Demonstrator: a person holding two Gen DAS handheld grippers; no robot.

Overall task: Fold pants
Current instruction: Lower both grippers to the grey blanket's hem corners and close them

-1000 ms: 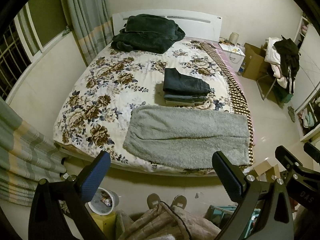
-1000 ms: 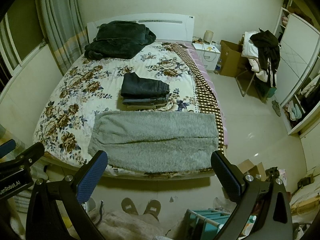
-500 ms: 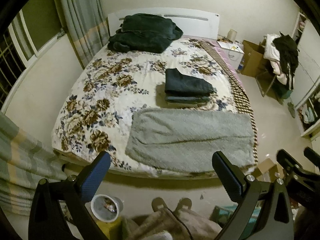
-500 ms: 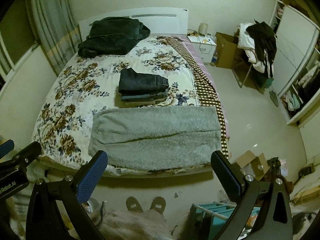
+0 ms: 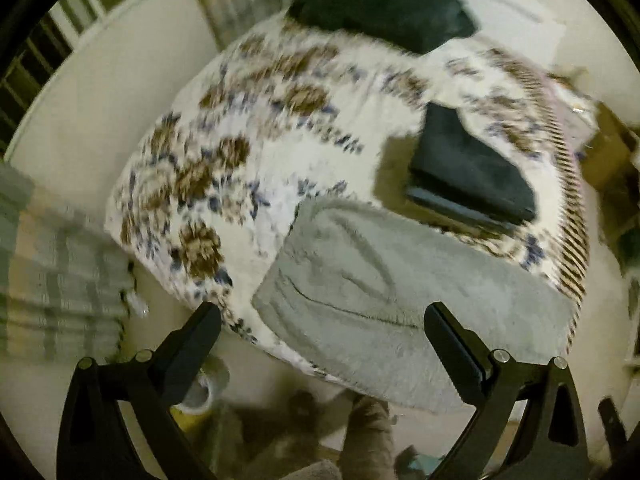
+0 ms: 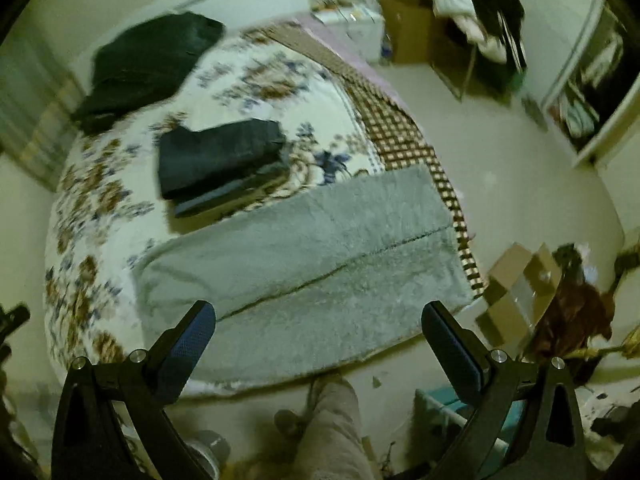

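Right wrist: grey pants (image 6: 304, 264) lie lengthwise along bed edge (image 6: 224, 390) (frames blurred); both tongs spread, empty.

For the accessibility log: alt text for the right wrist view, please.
Open right gripper hovers above grey fleece pants spread flat across the foot of a floral-quilted bed. A stack of folded dark pants lies beyond them; the image is motion-blurred.

Pants (image 6: 304, 264) flat on bed (image 6: 100, 240) near edge; folded stack (image 6: 220, 160) behind.
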